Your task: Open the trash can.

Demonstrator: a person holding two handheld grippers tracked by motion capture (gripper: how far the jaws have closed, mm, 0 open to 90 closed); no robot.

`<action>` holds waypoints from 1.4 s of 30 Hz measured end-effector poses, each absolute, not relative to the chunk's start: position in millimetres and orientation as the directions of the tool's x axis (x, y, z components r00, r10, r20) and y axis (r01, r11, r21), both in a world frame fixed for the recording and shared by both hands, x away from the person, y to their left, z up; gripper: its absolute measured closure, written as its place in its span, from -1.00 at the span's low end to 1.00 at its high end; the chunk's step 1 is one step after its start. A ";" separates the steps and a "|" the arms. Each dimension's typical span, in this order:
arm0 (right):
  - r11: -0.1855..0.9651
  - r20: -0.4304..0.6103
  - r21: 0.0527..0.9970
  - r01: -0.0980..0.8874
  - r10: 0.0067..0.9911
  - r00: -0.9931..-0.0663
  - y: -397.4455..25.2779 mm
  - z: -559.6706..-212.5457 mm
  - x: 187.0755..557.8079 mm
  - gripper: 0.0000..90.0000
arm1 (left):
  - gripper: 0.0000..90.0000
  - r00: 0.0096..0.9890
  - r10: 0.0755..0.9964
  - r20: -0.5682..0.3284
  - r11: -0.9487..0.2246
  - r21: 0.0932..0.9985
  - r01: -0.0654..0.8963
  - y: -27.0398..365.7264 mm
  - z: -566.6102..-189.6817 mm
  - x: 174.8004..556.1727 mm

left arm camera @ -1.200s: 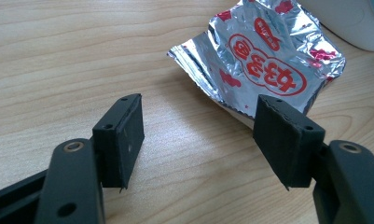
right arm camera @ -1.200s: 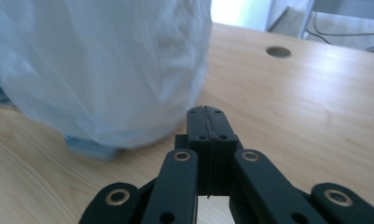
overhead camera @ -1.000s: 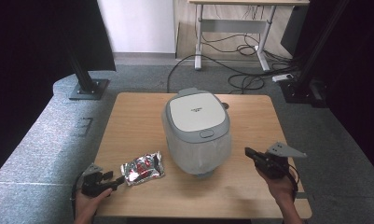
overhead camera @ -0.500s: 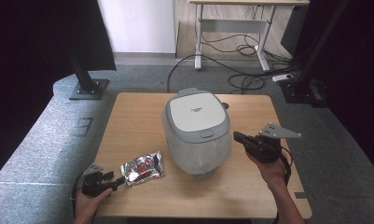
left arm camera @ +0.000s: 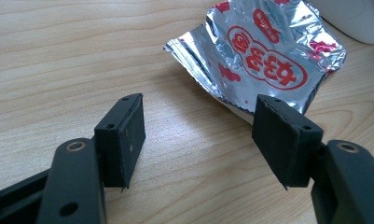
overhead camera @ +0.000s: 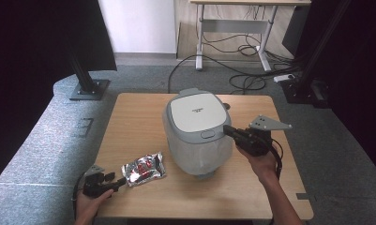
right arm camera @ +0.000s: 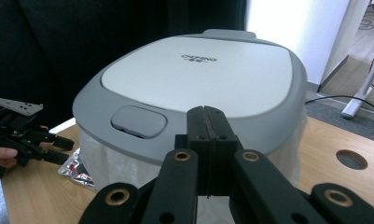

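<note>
A white rice cooker with a grey lid stands mid-table; its lid is down and a grey latch button sits at the lid's front edge. My right gripper is shut with nothing held, its tips raised at the lid's rim to the right of the button. A crumpled silver foil packet with red print lies flat on the wood left of the cooker. My left gripper rests open on the table just short of the packet's near edge.
The wooden table has a round cable hole behind the cooker. Grey padded flooring surrounds it, with black stand bases at the left and right and a desk with cables beyond.
My right gripper has travelled left and up from the table's right side to the cooker's lid rim. The left gripper and packet stay put.
</note>
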State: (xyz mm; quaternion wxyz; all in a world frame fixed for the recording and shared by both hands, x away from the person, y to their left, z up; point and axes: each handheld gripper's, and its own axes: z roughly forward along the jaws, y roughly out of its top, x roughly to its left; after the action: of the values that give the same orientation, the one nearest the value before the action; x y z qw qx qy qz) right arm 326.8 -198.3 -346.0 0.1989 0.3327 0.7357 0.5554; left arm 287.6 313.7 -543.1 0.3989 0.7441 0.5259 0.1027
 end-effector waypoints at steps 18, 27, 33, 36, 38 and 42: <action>0.205 0.063 0.946 0.253 0.647 -0.760 -165.8 -340.4 330.5 0.99 | -0.23 0.430 0.863 -0.267 -0.131 0.702 0.700 313.4 -543.4 287.7; 0.194 0.089 0.945 0.263 0.622 -0.778 -168.0 -344.5 331.4 0.99 | -0.23 0.430 0.862 -0.268 -0.130 0.702 0.700 313.3 -543.4 287.3; 0.189 0.095 0.946 0.265 0.618 -0.780 -169.4 -345.5 330.8 0.99 | -0.23 0.430 0.862 -0.270 -0.129 0.702 0.700 313.4 -543.5 287.3; 0.188 0.093 0.947 0.262 0.620 -0.779 -169.3 -346.2 330.0 0.99 | -0.23 0.430 0.859 -0.277 -0.125 0.701 0.702 313.6 -543.4 287.2; 0.190 0.090 0.946 0.261 0.621 -0.779 -169.3 -346.2 329.7 0.99 | -0.23 0.430 0.860 -0.276 -0.126 0.701 0.702 313.5 -543.5 287.1; 0.196 0.084 0.946 0.259 0.623 -0.778 -169.3 -346.2 328.7 0.99 | -0.23 0.429 0.859 -0.279 -0.123 0.700 0.704 313.7 -543.4 287.2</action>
State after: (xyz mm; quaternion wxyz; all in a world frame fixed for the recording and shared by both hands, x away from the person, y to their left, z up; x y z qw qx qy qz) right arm 328.7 -169.3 -346.2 0.1617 0.2915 0.7562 0.5631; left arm 287.2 313.7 -543.4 0.4024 0.7432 0.5257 0.0967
